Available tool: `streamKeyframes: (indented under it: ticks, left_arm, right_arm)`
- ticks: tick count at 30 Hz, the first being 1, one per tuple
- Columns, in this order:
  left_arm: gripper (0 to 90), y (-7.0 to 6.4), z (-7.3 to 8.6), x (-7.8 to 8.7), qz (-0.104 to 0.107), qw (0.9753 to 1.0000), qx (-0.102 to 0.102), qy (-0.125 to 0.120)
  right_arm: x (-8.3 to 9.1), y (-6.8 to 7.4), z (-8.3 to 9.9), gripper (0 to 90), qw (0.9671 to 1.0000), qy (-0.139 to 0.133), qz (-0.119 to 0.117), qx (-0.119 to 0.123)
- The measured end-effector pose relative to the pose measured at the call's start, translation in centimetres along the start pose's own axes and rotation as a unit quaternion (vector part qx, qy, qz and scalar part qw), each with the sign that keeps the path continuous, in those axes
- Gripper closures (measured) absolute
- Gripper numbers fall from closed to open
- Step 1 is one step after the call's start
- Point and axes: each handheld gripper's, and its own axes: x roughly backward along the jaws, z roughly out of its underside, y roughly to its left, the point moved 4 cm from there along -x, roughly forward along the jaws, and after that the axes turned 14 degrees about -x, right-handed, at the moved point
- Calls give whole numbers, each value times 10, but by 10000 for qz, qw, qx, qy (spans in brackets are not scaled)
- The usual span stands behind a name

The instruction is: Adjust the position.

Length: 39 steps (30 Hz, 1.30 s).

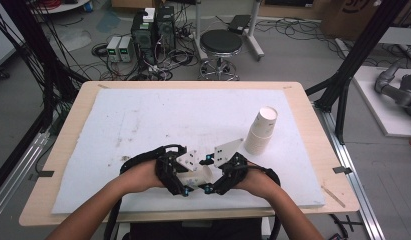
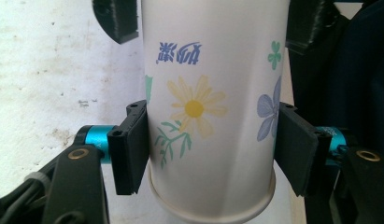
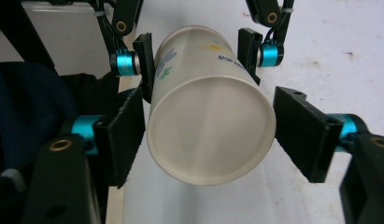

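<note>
A white paper cup (image 2: 213, 84) printed with flowers lies sideways between my two grippers near the table's front edge (image 1: 203, 176). My left gripper (image 2: 210, 149) is shut on it, with both pads pressed to its narrow end. The cup's wide end (image 3: 210, 126) faces the right gripper view. There my right gripper (image 3: 213, 135) stands open around that end. Its left pad touches the wall, and a small gap separates its right pad (image 3: 299, 133) from the cup. From above, the left gripper (image 1: 192, 181) and right gripper (image 1: 213, 180) meet head to head.
A stack of white paper cups (image 1: 261, 131) stands upside down right of centre, just beyond my right hand. The white board (image 1: 143, 120) covers the wooden table. A stool (image 1: 221, 44) and computer boxes (image 1: 153, 30) are on the floor behind.
</note>
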Motion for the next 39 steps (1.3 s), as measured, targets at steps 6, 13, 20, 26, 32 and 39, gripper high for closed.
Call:
streamKeyframes:
  ticks: [6, 13, 20, 26, 32, 39]
  left_arm:
    - [337, -1, 0, -2, 51, 10000, -16, 16]
    - [296, -1, 1, -1, 45, 9999, 11, -134]
    - [186, -2, 10, 5, -439, 9958, 19, -803]
    - [193, -9, 23, 11, -563, 9862, 173, -1549]
    - [192, -13, 32, 17, -839, 9648, 483, -2446]
    - [188, -17, 37, 13, -1028, 9449, 652, -3038]
  right_arm:
    - [-2, 0, 1, 359, 9999, 135, -102, 30]
    - [-3, 0, 2, 366, 9998, 161, -107, 15]
    - [2, -2, 4, 364, 9998, 90, -118, -107]
    - [7, -4, 8, 365, 9998, -16, -76, -179]
    - [13, -5, 12, 365, 9992, -286, -110, -265]
    - [16, -4, 19, 365, 9977, -540, -199, -356]
